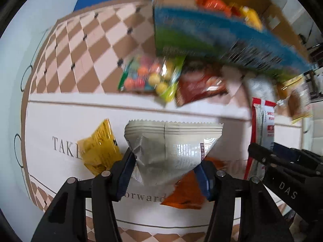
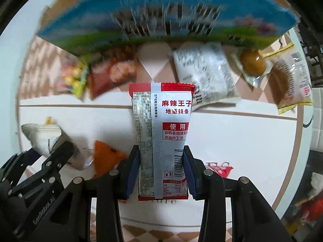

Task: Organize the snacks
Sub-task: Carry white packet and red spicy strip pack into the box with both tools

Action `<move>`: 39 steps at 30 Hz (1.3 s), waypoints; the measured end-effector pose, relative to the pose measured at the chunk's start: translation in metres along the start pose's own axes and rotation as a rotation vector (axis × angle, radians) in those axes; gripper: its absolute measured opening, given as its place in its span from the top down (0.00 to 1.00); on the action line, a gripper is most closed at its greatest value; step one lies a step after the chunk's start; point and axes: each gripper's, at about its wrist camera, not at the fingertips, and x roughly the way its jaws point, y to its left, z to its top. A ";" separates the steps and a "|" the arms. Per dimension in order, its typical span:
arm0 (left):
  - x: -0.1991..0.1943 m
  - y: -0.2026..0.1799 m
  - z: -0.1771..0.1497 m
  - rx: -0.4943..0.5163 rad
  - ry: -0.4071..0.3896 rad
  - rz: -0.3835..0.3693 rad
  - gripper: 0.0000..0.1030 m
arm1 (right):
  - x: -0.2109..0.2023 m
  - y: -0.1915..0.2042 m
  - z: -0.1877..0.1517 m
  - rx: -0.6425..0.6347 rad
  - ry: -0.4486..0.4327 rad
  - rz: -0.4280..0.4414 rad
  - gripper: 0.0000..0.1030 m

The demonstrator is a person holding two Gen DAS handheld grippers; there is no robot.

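Cardboard box (image 1: 201,26) with a blue-green printed side stands at the far end of the desk (image 1: 66,121), smeared by motion blur; its lettering is unreadable and only orange and yellow packets show inside. Left tongs (image 1: 165,163) are clamped on a silver packet (image 1: 171,141), held above the desk. Right tongs (image 2: 161,171) grip a red-and-silver packet (image 2: 161,121) upright. Further packets lie blurred beside the box.

Ten snack packets (image 2: 161,133), one box (image 2: 161,14)
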 end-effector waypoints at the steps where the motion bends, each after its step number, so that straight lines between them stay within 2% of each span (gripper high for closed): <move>1: -0.007 0.000 0.002 -0.003 -0.013 -0.009 0.48 | -0.010 0.000 0.003 -0.003 -0.013 0.016 0.58; 3: -0.030 -0.003 0.014 -0.014 -0.045 -0.046 0.49 | -0.035 -0.001 0.008 -0.006 -0.040 0.048 0.58; 6: -0.058 -0.008 0.037 -0.027 -0.082 -0.115 0.49 | -0.083 -0.020 0.034 0.000 -0.090 0.101 0.58; 8: -0.080 -0.015 0.053 -0.026 -0.140 -0.164 0.49 | -0.118 -0.032 0.047 0.010 -0.120 0.144 0.58; 9: -0.092 -0.020 0.064 -0.014 -0.155 -0.182 0.49 | -0.124 -0.028 0.065 0.017 -0.134 0.161 0.58; 11: -0.115 -0.024 0.086 -0.008 -0.187 -0.205 0.49 | -0.148 -0.036 0.081 0.025 -0.161 0.196 0.58; 13: -0.123 -0.028 0.114 0.003 -0.200 -0.215 0.49 | -0.166 -0.039 0.103 0.035 -0.187 0.215 0.58; 17: -0.115 -0.036 0.172 -0.006 -0.148 -0.208 0.48 | -0.180 -0.042 0.151 0.040 -0.213 0.204 0.58; 23: -0.055 -0.032 0.245 -0.050 0.037 -0.222 0.48 | -0.156 -0.040 0.221 0.040 -0.181 0.152 0.58; 26: -0.022 -0.029 0.260 -0.062 0.125 -0.223 0.48 | -0.133 -0.041 0.246 0.047 -0.142 0.127 0.58; 32: 0.026 -0.031 0.269 -0.055 0.242 -0.199 0.48 | -0.078 -0.046 0.273 0.055 -0.045 0.084 0.58; 36: 0.041 -0.037 0.270 -0.031 0.283 -0.188 0.47 | -0.053 -0.056 0.288 0.067 -0.001 0.084 0.57; 39: 0.050 -0.044 0.269 -0.025 0.314 -0.179 0.46 | -0.041 -0.058 0.294 0.063 0.050 0.068 0.50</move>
